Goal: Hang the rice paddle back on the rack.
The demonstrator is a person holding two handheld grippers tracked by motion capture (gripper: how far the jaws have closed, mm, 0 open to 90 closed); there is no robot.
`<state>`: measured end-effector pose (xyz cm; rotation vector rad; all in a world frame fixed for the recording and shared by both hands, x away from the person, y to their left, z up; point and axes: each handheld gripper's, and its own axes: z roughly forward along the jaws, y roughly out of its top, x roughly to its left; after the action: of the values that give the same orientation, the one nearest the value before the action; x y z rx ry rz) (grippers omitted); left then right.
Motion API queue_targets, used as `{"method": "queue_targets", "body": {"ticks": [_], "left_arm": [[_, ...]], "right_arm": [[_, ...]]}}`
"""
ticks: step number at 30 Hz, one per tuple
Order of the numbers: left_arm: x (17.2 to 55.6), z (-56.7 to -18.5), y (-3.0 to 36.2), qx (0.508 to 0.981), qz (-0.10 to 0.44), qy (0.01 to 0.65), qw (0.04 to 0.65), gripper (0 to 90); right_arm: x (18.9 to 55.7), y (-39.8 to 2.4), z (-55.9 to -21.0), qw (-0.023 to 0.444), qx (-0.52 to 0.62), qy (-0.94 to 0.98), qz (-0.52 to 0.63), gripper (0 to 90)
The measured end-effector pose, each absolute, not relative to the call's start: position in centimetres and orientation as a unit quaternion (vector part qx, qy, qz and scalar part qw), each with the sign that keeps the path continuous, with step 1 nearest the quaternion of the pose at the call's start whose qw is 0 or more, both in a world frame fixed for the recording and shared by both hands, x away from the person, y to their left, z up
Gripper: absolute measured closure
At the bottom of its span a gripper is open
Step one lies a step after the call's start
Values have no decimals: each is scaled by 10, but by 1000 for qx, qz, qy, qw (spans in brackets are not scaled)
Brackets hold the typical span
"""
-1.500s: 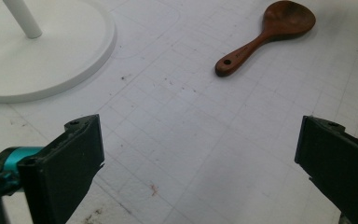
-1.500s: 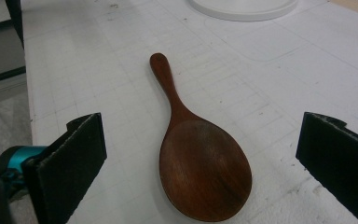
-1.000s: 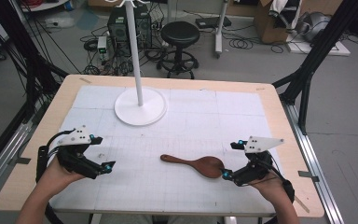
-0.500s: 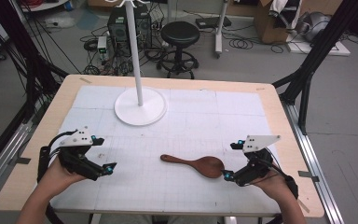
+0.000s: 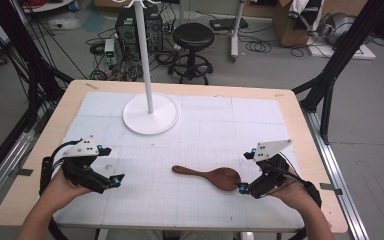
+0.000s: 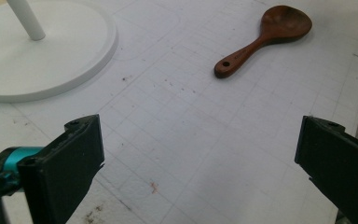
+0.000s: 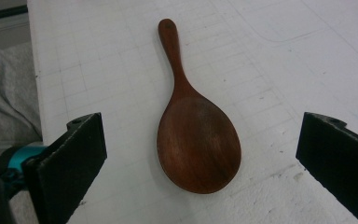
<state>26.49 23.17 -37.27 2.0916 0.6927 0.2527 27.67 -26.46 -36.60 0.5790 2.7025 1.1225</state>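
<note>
A wooden spoon [image 5: 210, 176] lies flat on the white mat [image 5: 205, 130], in the lower middle of the high view, its long axis running left to right across the frame: handle tip toward the left, bowl toward the right. The right gripper [image 5: 243, 188] sits just beside the bowl at the lower right, jaws released and spread wide. In the right gripper view the spoon [image 7: 193, 121] lies straight ahead between the jaws, bowl nearest, handle running away toward the top of the frame. The left gripper [image 5: 117, 178], lower left in the high view, is also released and stands well apart from the spoon; in the left gripper view the spoon [image 6: 265, 37] shows far off at the upper right. The right hand is plainly nearer, so a grasp would likely fall to it, closing across the bowl. A white stand [image 5: 150, 112] stands in the upper left, clear of the work.
</note>
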Motion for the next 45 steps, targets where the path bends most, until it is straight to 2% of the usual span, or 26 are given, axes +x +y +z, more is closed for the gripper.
{"method": "queue_targets", "body": {"ticks": [24,45], "left_arm": [[265,-374,232,847,101,281,440,18],[265,-375,233,847,101,281,440,18]], "right_arm": [[273,-286,-345,78,197,918,336,9],[279,-243,-341,65,168,947,266,9]]}}
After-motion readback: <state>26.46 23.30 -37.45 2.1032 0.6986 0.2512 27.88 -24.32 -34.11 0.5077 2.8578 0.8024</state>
